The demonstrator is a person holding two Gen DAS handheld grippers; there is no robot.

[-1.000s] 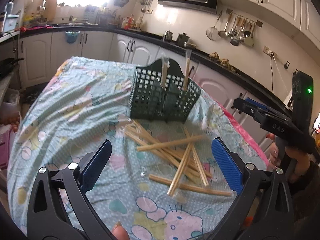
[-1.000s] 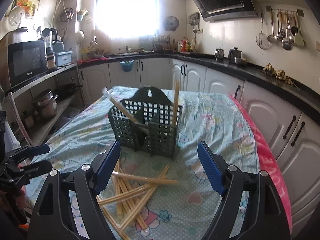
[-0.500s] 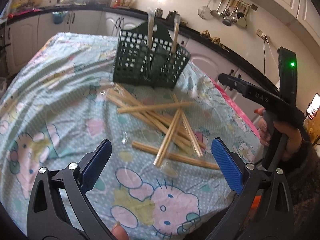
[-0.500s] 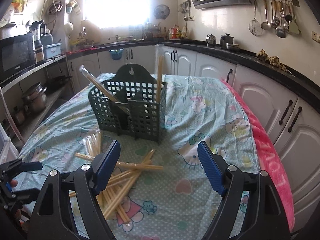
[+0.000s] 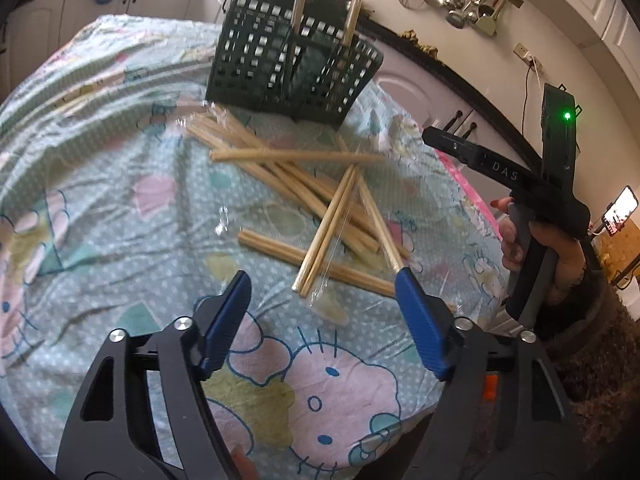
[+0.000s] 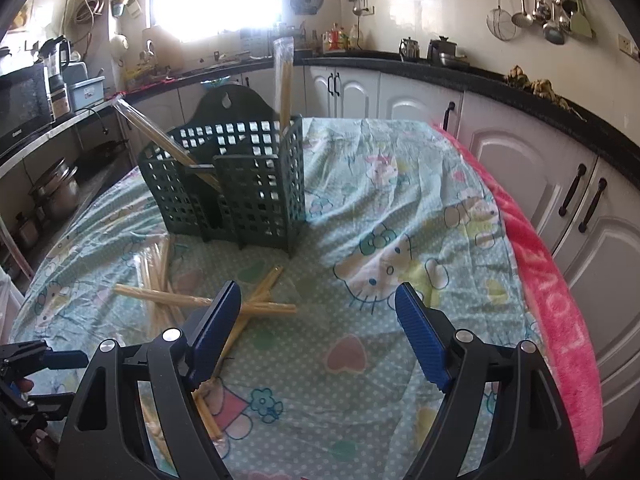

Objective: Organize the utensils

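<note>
A dark green slotted caddy (image 5: 294, 54) stands on a table under a cartoon-print cloth (image 5: 100, 208), and everything else is placed from it. On the near side of the caddy lies a loose heap of wrapped chopsticks (image 5: 320, 208), crossed over one another. The left gripper (image 5: 322, 286) hovers just beyond that heap, farther from the caddy, jaws spread wide and empty; the nearest stick ends lie between and just ahead of its blue pads (image 5: 420, 330). Two more wrapped pairs (image 5: 300, 0) stand upright in the caddy (their tops are cut off by the frame edge).

In the right wrist view the right gripper (image 6: 318, 308) is likewise released and empty, with the caddy (image 6: 236, 184) ahead and to its left. The heap (image 6: 192, 304) sits partly behind its left finger, so the sticks' near ends are hidden. Motion blur smears several sticks in the left wrist view.
</note>
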